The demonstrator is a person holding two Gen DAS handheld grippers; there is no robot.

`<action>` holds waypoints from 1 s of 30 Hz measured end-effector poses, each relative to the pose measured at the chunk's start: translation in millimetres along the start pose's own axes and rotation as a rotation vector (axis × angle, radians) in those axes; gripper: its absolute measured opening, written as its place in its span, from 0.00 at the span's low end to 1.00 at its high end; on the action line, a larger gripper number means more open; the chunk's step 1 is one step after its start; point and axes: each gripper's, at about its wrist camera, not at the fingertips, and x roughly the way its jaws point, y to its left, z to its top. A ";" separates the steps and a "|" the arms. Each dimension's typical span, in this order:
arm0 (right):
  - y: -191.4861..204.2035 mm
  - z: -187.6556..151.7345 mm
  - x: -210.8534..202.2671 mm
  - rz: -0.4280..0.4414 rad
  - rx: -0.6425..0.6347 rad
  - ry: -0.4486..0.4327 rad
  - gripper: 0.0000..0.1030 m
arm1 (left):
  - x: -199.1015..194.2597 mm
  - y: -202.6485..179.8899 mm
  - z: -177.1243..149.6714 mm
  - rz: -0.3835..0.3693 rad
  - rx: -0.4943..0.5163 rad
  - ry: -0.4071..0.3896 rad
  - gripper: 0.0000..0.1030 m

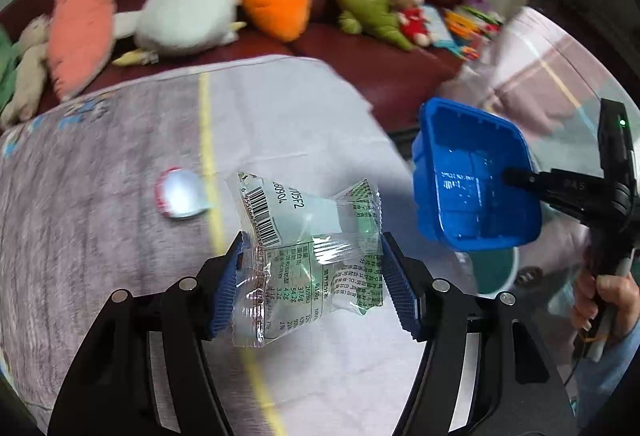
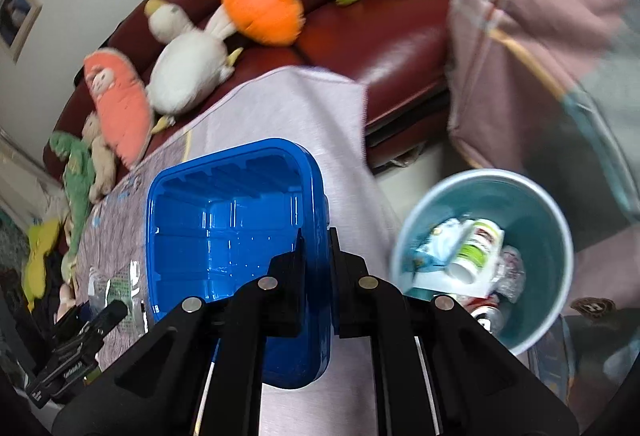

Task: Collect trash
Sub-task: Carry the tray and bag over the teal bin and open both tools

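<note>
The right tongs (image 2: 316, 236) pinch the blue tray (image 2: 224, 236) by its wall; the bin (image 2: 560, 236) lies lower right of them, nearer than to the left tongs (image 1: 310, 268), which clamp a clear wrapper (image 1: 308, 256).

A crumpled clear plastic wrapper (image 1: 308, 256), printed with a barcode, a nutrition table and green text, hangs above the cloth-covered table, pinched at its two sides. A glossy blue plastic tray (image 2: 236, 236), rectangular with rounded corners and ribbed walls, is empty and tilted so its open side faces the camera, gripped by one wall near the table's edge. A round silvery foil lid (image 1: 180, 198) with a red rim lies flat on the cloth, and a teal bin (image 2: 536, 212) on the floor beside the table holds a white bottle, cans and crumpled wrappers.
</note>
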 end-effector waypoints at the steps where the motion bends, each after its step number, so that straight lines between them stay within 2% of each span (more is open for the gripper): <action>1: -8.9 -0.2 -4.5 -0.006 0.016 -0.006 0.09 | 3.1 -11.6 1.3 -0.016 0.016 0.007 0.64; 9: -89.3 -2.1 -40.8 -0.094 0.130 -0.052 0.09 | 28.4 -86.9 6.2 -0.115 0.127 0.049 0.64; 14: -126.3 -5.1 -49.2 -0.121 0.185 -0.058 0.10 | 46.1 -123.1 9.0 -0.148 0.178 0.075 0.64; 17: -141.5 -6.0 -44.5 -0.118 0.202 -0.037 0.17 | 56.7 -140.3 10.3 -0.157 0.204 0.091 0.64; 18: -146.6 -6.6 -41.1 -0.115 0.211 -0.027 0.27 | 59.7 -144.3 10.4 -0.158 0.213 0.097 0.64; 20: -156.0 -9.2 -38.5 -0.117 0.228 -0.025 0.38 | 66.6 -151.4 11.2 -0.158 0.227 0.111 0.64; 25: -168.6 -14.8 -33.6 -0.113 0.252 -0.013 0.42 | 84.1 -162.6 7.0 -0.159 0.244 0.148 0.64; 27: -171.0 -16.1 -34.3 -0.120 0.253 -0.017 0.50 | 89.5 -165.1 5.2 -0.162 0.249 0.162 0.64; 30: -174.7 -17.9 -35.3 -0.126 0.256 -0.016 0.56 | 98.8 -172.2 2.3 -0.164 0.262 0.180 0.64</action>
